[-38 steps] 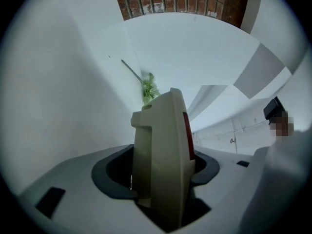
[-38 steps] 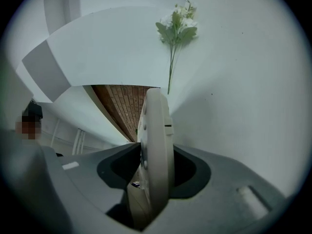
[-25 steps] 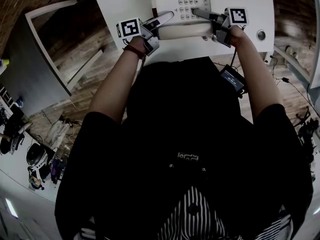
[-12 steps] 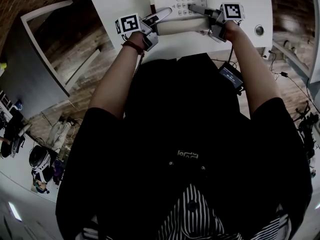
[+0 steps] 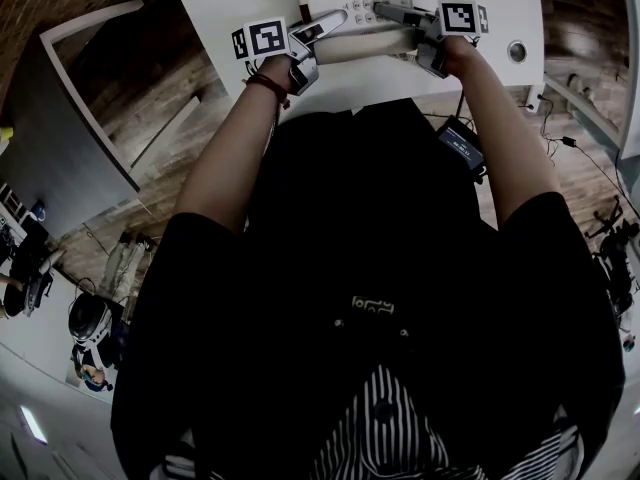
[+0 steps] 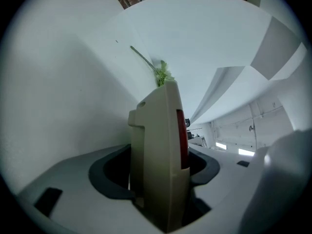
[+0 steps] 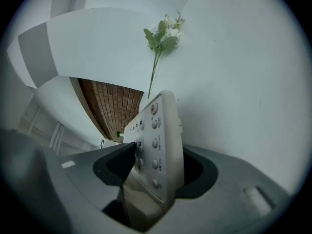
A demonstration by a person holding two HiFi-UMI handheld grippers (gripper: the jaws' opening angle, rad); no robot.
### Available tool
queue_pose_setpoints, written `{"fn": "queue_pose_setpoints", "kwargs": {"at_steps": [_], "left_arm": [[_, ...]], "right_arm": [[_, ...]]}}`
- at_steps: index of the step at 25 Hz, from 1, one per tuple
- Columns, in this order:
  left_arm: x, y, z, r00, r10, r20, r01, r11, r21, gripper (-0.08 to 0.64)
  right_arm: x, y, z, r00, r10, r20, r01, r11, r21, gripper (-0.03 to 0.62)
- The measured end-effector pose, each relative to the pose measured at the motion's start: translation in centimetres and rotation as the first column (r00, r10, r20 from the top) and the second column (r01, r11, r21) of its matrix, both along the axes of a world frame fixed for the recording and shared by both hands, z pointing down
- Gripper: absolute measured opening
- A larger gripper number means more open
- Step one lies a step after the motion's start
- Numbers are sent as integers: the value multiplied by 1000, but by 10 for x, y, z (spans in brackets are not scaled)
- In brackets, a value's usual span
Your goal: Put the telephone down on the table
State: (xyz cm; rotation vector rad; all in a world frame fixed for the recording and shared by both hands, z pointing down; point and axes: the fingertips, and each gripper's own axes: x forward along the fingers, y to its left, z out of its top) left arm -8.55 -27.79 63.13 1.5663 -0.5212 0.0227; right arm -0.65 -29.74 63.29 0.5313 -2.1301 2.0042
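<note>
Lying across the top centre of the head view, the telephone [image 5: 355, 13] sits over the white table [image 5: 230, 8], keypad up; contact with the surface cannot be confirmed. The left gripper [image 5: 333, 21] takes its left end and the right gripper [image 5: 385, 11] its right end. Only the left gripper view shows a red strip [image 6: 181, 135] along the casing edge, with the jaws closed on that edge. Only the right gripper view shows the keypad buttons [image 7: 155, 143] side-on. Those jaws have just been opening and stand apart, with the casing between them. A flower sprig [image 7: 163, 33] appears at upper centre of that frame.
</note>
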Motion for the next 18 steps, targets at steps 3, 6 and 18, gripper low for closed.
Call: {"fn": "queue_pose_setpoints", "kwargs": {"at_steps": [3,6,18], "left_arm": [[0,3,1,1000,9,28,-9,1000,-2,278],[0,7,3,999,9,52,-9,1000,-10,281],[-15,6,9,979,-90,181,89,996,16,288]], "right_arm": [[-1,1,1,1000,-13,-22,13,1000,14,247],[-1,3,2,999,-32,-39,32,999,18,253],[0,2,5,993,-38,-111,44,998,52,259]]}}
